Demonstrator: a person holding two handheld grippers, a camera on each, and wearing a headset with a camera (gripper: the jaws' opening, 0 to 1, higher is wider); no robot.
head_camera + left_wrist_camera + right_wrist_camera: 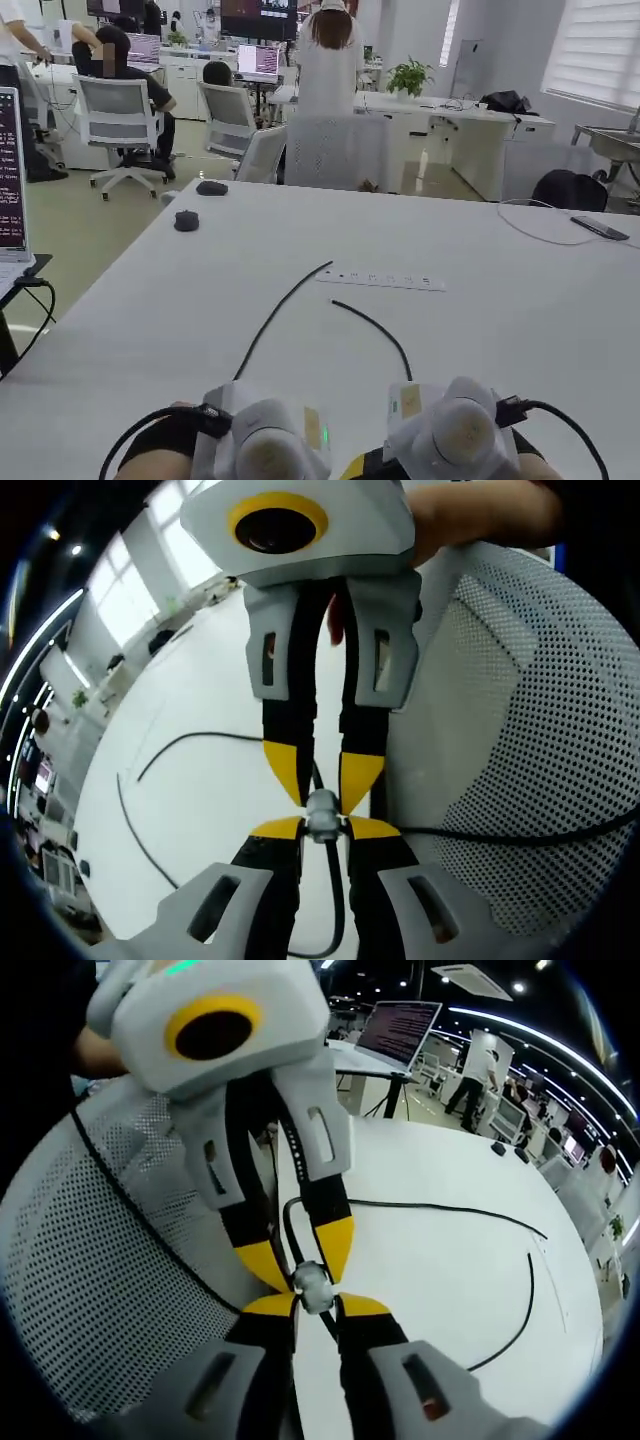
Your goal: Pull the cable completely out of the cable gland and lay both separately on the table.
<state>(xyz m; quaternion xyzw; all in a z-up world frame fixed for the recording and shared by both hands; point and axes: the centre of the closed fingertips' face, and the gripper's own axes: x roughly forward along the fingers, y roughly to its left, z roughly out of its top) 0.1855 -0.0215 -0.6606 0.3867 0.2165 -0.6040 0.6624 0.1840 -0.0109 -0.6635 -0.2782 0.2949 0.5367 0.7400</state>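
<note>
**Head view:** The left gripper (pixel 265 440) and right gripper (pixel 452 432) sit side by side at the bottom edge of the frame, at the near edge of the white table (pixel 500 330). Their fingers are hidden under the housings, so from here I cannot tell how they stand. Two black runs of the cable (pixel 280 310) trail from the grippers toward the centre of the frame and end near a white strip (pixel 380 282).

**Left gripper view:** My left fingers (pixel 275 828) rise from the bottom and are pinched narrow at lower centre on the small grey cable gland (pixel 322 815). The right gripper's fingers (pixel 285 765) come down from the top to the same spot, their tips just beside the gland. Black cable runs down from the gland between the left fingers. A mesh chair back (pixel 520 730) takes up the right of the frame.

**Right gripper view:** This is the mirror scene. The right fingers (pixel 365 1305) are closed narrow on the gland at lower centre, with the left gripper's yellow tips meeting it from above. Cable shows on both sides of the gland, and the rest lies loose across the table at the right of the frame.

As I judge it, the grip is set but the pull is not yet made. The cable is threaded through the gland, and laying the two apart on the table is all to come.
</note>
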